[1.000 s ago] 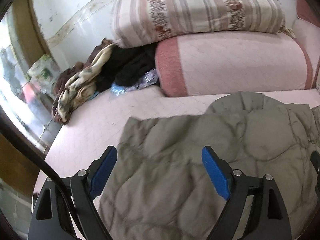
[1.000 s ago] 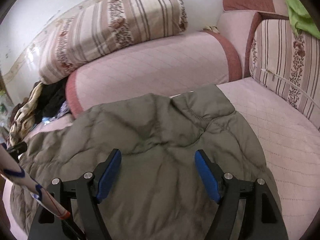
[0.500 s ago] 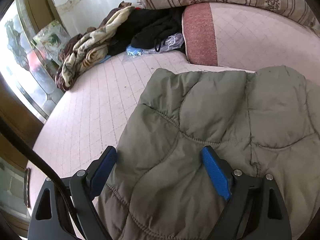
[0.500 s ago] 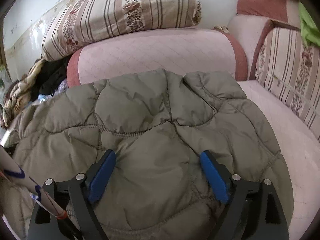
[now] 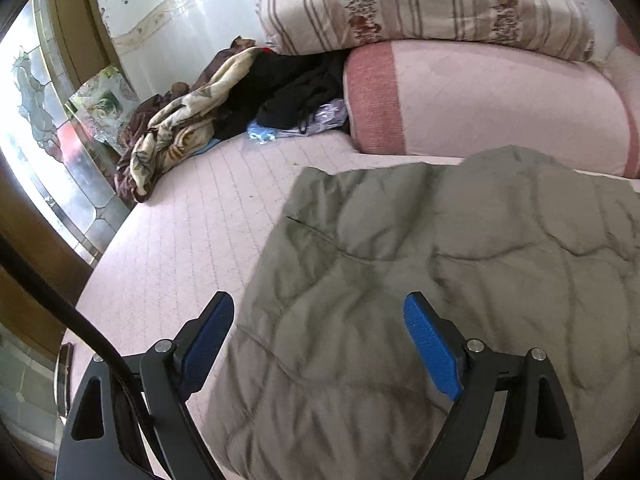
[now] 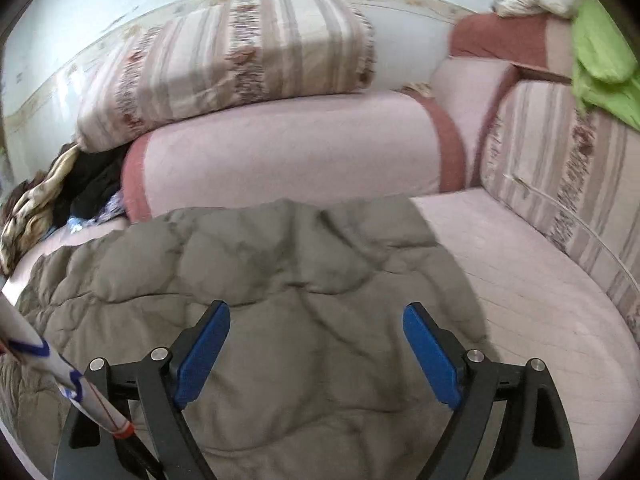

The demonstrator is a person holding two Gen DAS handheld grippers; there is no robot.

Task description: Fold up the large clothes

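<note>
Hovering over the olive jacket (image 5: pixel 440 272), left tool (image 5: pixel 320 344) and right tool (image 6: pixel 316 344) gape wide, empty.

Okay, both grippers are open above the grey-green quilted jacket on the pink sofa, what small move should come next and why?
Probably lower the left gripper onto the left edge of the grey-green quilted puffer jacket and close on it. Both it and the right gripper hover open and hold nothing, and the jacket lies spread, rumpled, on the pink quilted sofa seat, with that edge just between the left fingers.
</note>
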